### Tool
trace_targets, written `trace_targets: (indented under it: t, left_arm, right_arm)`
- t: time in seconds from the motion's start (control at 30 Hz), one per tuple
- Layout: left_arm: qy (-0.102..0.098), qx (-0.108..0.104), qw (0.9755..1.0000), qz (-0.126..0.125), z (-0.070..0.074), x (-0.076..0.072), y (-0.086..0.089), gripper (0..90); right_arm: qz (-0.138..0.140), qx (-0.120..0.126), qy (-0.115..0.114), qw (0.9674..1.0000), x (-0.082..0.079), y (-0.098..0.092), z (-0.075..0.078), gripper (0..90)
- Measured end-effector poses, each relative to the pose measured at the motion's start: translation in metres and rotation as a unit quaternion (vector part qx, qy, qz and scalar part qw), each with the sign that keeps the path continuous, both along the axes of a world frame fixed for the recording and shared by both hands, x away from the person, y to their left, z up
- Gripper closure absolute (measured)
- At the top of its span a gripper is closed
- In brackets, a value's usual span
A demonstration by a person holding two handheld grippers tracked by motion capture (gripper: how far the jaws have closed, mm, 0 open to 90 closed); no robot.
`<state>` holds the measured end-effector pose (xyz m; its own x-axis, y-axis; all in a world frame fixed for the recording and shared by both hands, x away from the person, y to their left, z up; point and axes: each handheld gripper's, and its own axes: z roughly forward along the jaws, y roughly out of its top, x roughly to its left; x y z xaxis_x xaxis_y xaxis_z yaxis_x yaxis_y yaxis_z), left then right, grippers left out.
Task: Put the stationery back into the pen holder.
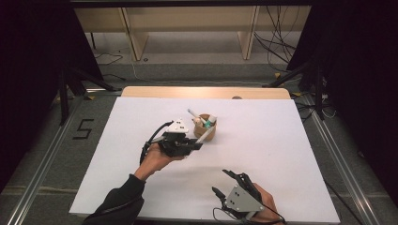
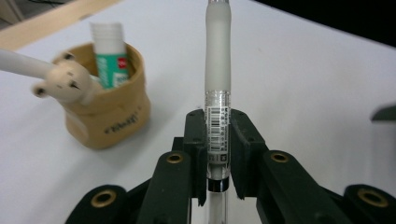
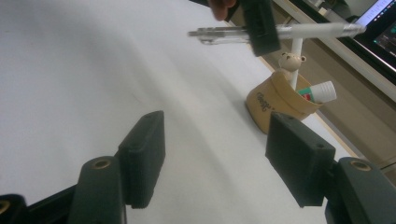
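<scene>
The left gripper [image 2: 218, 140] has its fingers pinching a pen [image 2: 218, 70] whose long axis points beyond them, the cup [image 2: 108, 112] lying just to its side, while the right gripper [image 3: 224, 154], fingers spread and holding nothing, sits farther off.

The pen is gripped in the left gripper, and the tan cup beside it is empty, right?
Not quite: the left gripper does grip the pen, but the tan cup is not empty. The left gripper view shows a glue stick and a bear-topped pen inside.
</scene>
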<state>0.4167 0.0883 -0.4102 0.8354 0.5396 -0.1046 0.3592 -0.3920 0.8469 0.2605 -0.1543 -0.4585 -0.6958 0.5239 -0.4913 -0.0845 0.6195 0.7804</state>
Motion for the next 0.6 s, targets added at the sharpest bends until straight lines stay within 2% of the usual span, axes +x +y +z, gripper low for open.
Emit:
trace_targets:
  t: [0.1, 0.17, 0.23, 0.4, 0.5, 0.6]
  left_arm:
    - [-0.008, -0.031, 0.9987, 0.04, 0.001, 0.008, 0.0, 78.1]
    - [-0.013, -0.057, 0.9961, 0.065, 0.001, 0.014, 0.0, 78.1]
    - [-0.01, -0.074, 0.994, 0.079, 0.001, 0.021, 0.0, 78.1]
    - [-0.016, -0.087, 0.9906, 0.105, 0.001, 0.033, -0.005, 78.1]
    - [-0.019, -0.089, 0.9901, 0.107, 0.001, 0.039, -0.011, 78.2]
    - [-0.014, -0.098, 0.989, 0.11, 0.002, 0.045, -0.017, 78.2]
  right_arm:
    - [-0.001, -0.002, 0.002, 1.0, -0.001, 0.0, -0.001, 38.4]
    - [-0.002, -0.001, 0.003, 1.0, -0.002, -0.001, -0.001, 38.4]
    - [-0.002, 0.0, 0.002, 1.0, -0.002, -0.001, 0.0, 38.4]
    - [-0.002, 0.002, 0.003, 1.0, -0.003, -0.002, -0.001, 38.4]
    - [-0.001, 0.0, 0.003, 1.0, -0.002, -0.002, -0.001, 38.5]
    - [-0.001, -0.003, 0.005, 1.0, -0.002, -0.001, -0.002, 38.6]
